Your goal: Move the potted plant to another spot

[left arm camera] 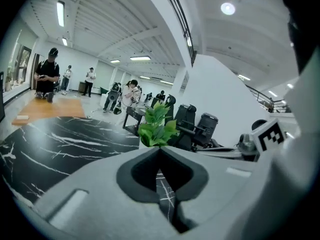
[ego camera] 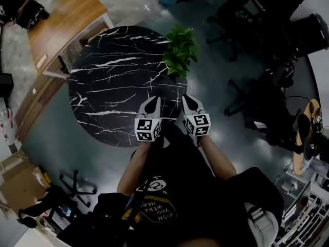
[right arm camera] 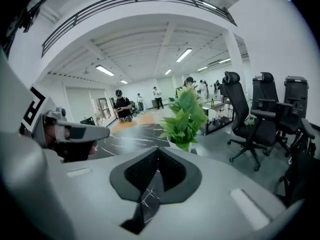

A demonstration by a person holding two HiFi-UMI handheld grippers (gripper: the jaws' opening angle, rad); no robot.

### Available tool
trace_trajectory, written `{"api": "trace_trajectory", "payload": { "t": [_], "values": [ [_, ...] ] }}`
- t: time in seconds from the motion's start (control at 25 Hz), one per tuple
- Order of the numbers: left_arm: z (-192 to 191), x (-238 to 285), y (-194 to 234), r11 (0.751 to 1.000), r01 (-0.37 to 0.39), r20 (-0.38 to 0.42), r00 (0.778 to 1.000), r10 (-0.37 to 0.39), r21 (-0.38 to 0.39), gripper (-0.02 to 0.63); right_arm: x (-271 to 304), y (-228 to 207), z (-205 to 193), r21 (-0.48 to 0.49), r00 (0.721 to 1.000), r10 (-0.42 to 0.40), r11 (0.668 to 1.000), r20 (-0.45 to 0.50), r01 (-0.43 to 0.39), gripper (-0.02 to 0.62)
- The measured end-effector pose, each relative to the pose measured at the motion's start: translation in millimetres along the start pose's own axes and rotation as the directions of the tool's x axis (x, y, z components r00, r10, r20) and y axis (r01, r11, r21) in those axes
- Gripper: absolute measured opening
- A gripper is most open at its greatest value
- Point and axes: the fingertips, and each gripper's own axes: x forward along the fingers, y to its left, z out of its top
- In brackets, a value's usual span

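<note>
The potted plant [ego camera: 179,50], green and leafy, stands at the far right edge of a round black marble table [ego camera: 113,86]. Both of my grippers hang over the table's near edge, side by side, short of the plant. My left gripper [ego camera: 152,103] is shut with nothing in it, and so is my right gripper [ego camera: 187,102]. In the left gripper view the plant [left arm camera: 156,124] rises just beyond the closed tips of the left gripper [left arm camera: 159,148]. In the right gripper view the plant [right arm camera: 186,118] stands slightly right of the closed tips of the right gripper [right arm camera: 158,149]. Its pot is mostly hidden.
Black office chairs [ego camera: 267,19] crowd the floor right of the table. A wooden platform [ego camera: 67,14] lies at the far left. A chair base [ego camera: 77,187] and cardboard boxes [ego camera: 18,181] sit at the lower left. Several people [left arm camera: 47,74] stand far off.
</note>
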Motion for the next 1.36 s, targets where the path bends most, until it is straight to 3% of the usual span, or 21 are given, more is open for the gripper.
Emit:
{"api": "trace_trajectory", "payload": {
  "t": [0.16,0.36,0.56,0.92,1.36],
  "values": [
    [32.8,-11.1,-38.0,0.994,0.059,0.022,0.998,-0.061,0.089,0.005,-25.0,36.3,37.7,-0.04,0.999,0.023,0.999,0.039,-0.021,0.003],
    [57.2,-23.7,-50.2,0.982,0.045,0.051,0.997,-0.055,0.183,0.005,-37.4,48.4,66.0,-0.058,0.996,0.034,0.998,0.084,-0.029,0.003],
    [75.0,-30.2,-48.5,0.979,0.044,0.074,0.995,-0.06,0.199,0.005,-39.6,47.6,80.4,-0.053,0.994,0.016,0.999,0.11,-0.011,0.003],
    [72.8,-31.4,-55.7,0.973,0.097,0.064,0.992,-0.112,0.208,0.005,-42.8,59.8,80.7,-0.071,0.994,0.027,0.997,0.109,-0.019,0.002],
    [70.3,-39.0,-54.5,0.977,0.077,0.071,0.993,-0.093,0.197,0.005,-48.5,64.2,75.3,-0.069,0.994,0.036,0.997,0.1,-0.029,0.003]
  ]
}}
